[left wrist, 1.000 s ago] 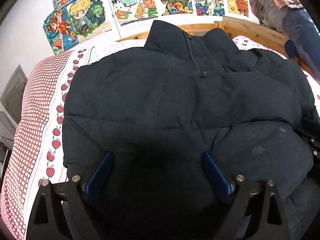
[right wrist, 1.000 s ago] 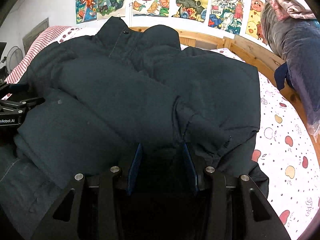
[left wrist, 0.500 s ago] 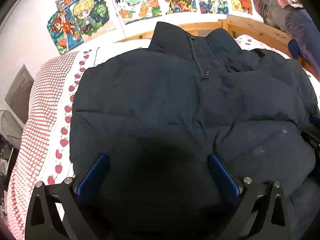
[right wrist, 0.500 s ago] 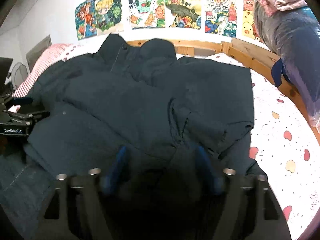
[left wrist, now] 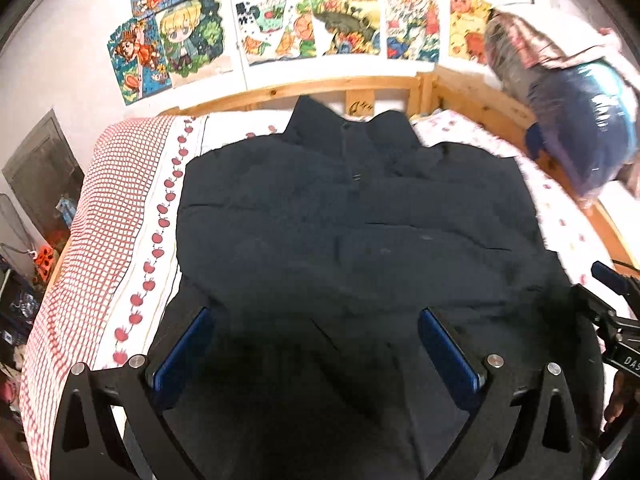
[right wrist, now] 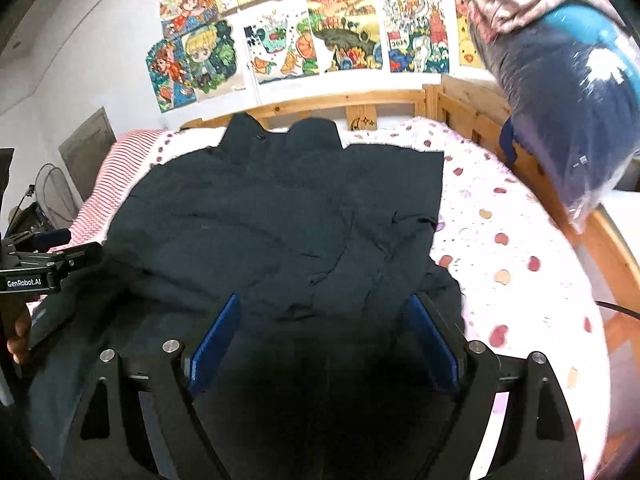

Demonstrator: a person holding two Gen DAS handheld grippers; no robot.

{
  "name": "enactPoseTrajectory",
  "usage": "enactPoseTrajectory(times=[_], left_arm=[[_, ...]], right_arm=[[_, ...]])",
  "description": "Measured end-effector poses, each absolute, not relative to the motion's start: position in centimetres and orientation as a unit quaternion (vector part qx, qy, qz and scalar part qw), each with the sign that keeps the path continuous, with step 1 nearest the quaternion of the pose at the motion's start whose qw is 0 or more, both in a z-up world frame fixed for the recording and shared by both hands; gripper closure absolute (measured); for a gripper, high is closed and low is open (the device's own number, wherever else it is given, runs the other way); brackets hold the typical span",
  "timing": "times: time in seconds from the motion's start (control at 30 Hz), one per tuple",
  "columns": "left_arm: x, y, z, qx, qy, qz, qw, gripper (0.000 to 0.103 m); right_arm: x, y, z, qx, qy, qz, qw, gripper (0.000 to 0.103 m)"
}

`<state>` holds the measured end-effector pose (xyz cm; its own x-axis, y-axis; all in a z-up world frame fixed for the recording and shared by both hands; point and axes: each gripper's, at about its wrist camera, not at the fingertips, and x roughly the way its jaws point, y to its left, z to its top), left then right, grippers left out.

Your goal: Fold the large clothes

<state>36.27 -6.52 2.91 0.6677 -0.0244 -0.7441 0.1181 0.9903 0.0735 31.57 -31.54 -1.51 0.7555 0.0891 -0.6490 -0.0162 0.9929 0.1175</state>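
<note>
The dark navy padded jacket (left wrist: 352, 248) lies flat on the bed (left wrist: 132, 248). The right gripper (right wrist: 322, 344), narrow one second ago, now stands wide; the left gripper (left wrist: 316, 344) is wide too, both pulled back, holding nothing.

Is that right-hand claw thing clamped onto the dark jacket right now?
No, the right gripper stands wide open above the jacket, its blue pads apart with nothing pinched.
</note>
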Motion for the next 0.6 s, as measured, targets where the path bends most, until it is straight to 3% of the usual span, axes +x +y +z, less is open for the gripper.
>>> enactPoseTrajectory(times=[0.6], left_arm=[[22.2, -2.5, 10.7, 0.034, 0.372, -0.061, 0.925, 0.0]], right_arm=[[18.4, -28.1, 7.6, 0.033, 0.324, 0.022, 0.945, 0.018]])
